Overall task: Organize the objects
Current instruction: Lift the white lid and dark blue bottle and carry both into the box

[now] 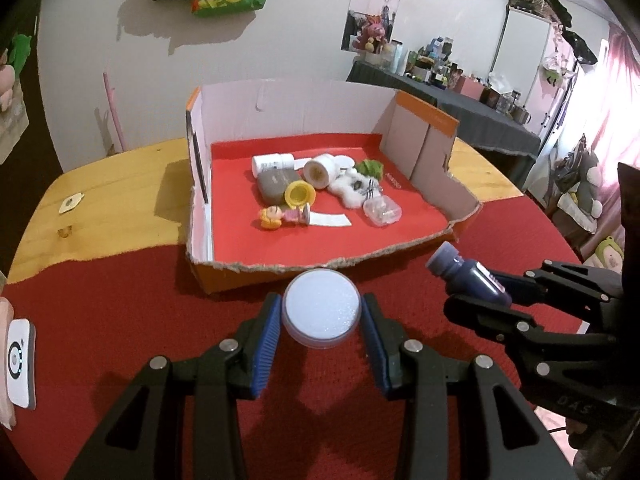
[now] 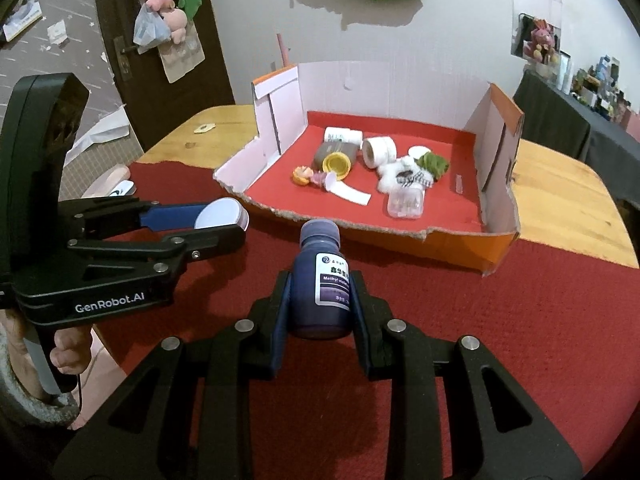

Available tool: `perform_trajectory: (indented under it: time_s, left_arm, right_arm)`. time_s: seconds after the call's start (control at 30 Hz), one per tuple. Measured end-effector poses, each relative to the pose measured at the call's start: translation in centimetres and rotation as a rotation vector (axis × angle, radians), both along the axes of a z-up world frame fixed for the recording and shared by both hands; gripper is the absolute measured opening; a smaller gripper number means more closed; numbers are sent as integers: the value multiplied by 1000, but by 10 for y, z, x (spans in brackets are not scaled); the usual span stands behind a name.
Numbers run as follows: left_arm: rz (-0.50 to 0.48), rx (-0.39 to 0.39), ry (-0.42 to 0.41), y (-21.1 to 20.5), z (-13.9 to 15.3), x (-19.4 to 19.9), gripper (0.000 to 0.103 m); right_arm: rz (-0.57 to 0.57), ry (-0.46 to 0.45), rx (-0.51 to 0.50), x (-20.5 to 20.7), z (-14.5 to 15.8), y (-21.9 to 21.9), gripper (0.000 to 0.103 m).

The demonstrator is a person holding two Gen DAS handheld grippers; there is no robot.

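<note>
My left gripper point(image 1: 321, 312) is shut on a round white jar point(image 1: 321, 307), held above the red cloth just in front of the cardboard box point(image 1: 320, 268). It also shows in the right wrist view point(image 2: 222, 216). My right gripper point(image 2: 320, 300) is shut on a dark purple bottle point(image 2: 321, 280) with a white label, cap pointing toward the box point(image 2: 460, 240). The bottle also shows in the left wrist view point(image 1: 468, 276). Inside the box lie several small items: a doll point(image 1: 284, 215), a yellow cap point(image 1: 300, 193), white jars point(image 1: 320, 171), a clear case point(image 1: 382, 210).
The box has a torn low front edge and tall side and back walls. A red cloth point(image 1: 120, 320) covers the near part of the wooden table point(image 1: 100, 184). A small white device point(image 1: 18, 362) lies at the left edge. A cluttered dark table point(image 1: 460, 100) stands behind.
</note>
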State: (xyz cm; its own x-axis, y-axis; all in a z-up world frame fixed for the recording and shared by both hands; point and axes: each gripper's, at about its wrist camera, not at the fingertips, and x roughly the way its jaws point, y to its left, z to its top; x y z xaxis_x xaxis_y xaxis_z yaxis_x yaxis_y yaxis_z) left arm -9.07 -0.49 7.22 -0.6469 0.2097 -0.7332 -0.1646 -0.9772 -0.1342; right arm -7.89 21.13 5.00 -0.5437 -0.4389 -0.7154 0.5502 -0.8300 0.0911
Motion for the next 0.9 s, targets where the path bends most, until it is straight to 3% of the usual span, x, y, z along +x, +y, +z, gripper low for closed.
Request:
perform_trajectory:
  time_s: [0.63, 0.9]
  left_arm:
    - [1, 12, -5, -3, 12, -36, 42]
    - [0, 8, -25, -3, 10, -56, 42]
  right_arm:
    - [9, 8, -8, -32, 19, -2, 26]
    - [13, -41, -17, -56, 15, -4, 26]
